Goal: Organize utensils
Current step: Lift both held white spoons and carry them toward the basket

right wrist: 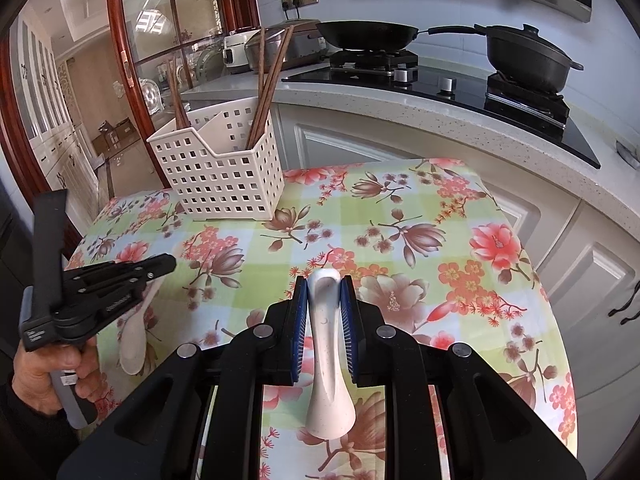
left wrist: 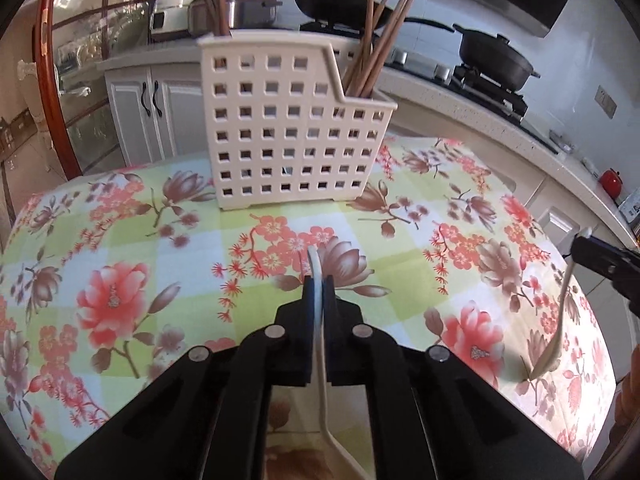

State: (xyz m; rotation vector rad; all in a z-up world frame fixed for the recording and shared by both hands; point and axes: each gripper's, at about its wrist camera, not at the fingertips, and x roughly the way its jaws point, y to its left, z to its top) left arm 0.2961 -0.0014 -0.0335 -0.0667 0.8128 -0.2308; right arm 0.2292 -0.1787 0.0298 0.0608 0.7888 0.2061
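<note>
A cream perforated utensil holder (left wrist: 296, 128) (right wrist: 224, 176) stands at the far side of the floral tablecloth (left wrist: 132, 240), with brown chopsticks (left wrist: 380, 36) (right wrist: 268, 84) upright in its compartments. My left gripper (left wrist: 318, 282) is shut on the thin edge of a white spoon (left wrist: 322, 360), short of the holder. Seen from the right wrist, the left gripper (right wrist: 168, 263) hangs over the table's left side with its spoon (right wrist: 134, 340) drooping below. My right gripper (right wrist: 324, 282) is shut on the handle of another white spoon (right wrist: 330, 408); it appears in the left wrist view (left wrist: 582, 242) with the spoon (left wrist: 560, 320) hanging.
A person's hand (right wrist: 44, 372) holds the left gripper's grip. Behind the table runs a stone counter (right wrist: 400, 108) with a gas hob, a wok (right wrist: 368, 34), a lidded black pot (right wrist: 528, 60) and rice cookers (left wrist: 240, 8). White cabinets and a wood-framed glass door (right wrist: 132, 60) stand around.
</note>
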